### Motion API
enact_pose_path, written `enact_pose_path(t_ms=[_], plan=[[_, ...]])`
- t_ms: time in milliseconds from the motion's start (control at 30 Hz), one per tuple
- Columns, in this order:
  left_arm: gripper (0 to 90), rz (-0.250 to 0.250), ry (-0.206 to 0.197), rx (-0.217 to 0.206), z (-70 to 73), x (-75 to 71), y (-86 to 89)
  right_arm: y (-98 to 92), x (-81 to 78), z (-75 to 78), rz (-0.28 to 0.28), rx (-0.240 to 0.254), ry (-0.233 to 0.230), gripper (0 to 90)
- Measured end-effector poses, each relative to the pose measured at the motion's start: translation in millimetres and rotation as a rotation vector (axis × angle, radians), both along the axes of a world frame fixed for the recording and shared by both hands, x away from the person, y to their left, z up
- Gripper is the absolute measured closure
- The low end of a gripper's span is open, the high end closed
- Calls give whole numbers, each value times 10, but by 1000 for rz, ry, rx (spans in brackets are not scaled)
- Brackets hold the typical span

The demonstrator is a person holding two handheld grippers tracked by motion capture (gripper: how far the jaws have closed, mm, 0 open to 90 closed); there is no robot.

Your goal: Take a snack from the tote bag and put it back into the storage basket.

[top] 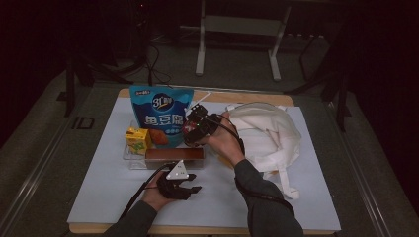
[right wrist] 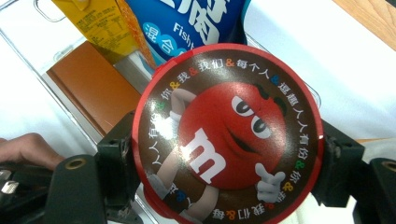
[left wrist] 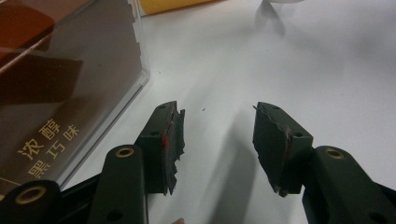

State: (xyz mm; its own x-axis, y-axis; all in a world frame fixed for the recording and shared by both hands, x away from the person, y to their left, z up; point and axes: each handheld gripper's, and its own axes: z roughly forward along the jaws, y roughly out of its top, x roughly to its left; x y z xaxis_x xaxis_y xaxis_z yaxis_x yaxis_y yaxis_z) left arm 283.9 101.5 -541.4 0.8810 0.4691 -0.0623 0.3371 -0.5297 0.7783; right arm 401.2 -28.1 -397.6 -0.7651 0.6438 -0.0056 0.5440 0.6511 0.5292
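A dim room is surrounding the surface (top: 99,197), whose white sheet is catching the light while wood is showing along its far edge. Grey floor (top: 44,148) is stretching around it. Behind, a pale metal stand (top: 237,29) is standing in shadow, with dark cables (top: 153,59) lying beside it.

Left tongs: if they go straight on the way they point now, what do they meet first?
Probably nothing soon. The left tongs stand open over the bare white table cover, and the path ahead looks free. The clear tray with the brown chocolate box lies just to their left, close enough that depth is uncertain.
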Motion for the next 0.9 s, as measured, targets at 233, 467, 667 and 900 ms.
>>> enact_pose_path(t_ms=[233,467,667,900], plan=[[504,0,-2,2,1,2,2,12,26,-35,-14,-4,2,257],[504,0,-1,1,1,2,2,36,41,-70,-27,-12,-3,257],[504,-2,0,-1,0,1,1,81,51,-107,-42,-13,-6,257],[504,-3,0,1,1,1,1,110,73,-160,-72,-9,-11,258]])
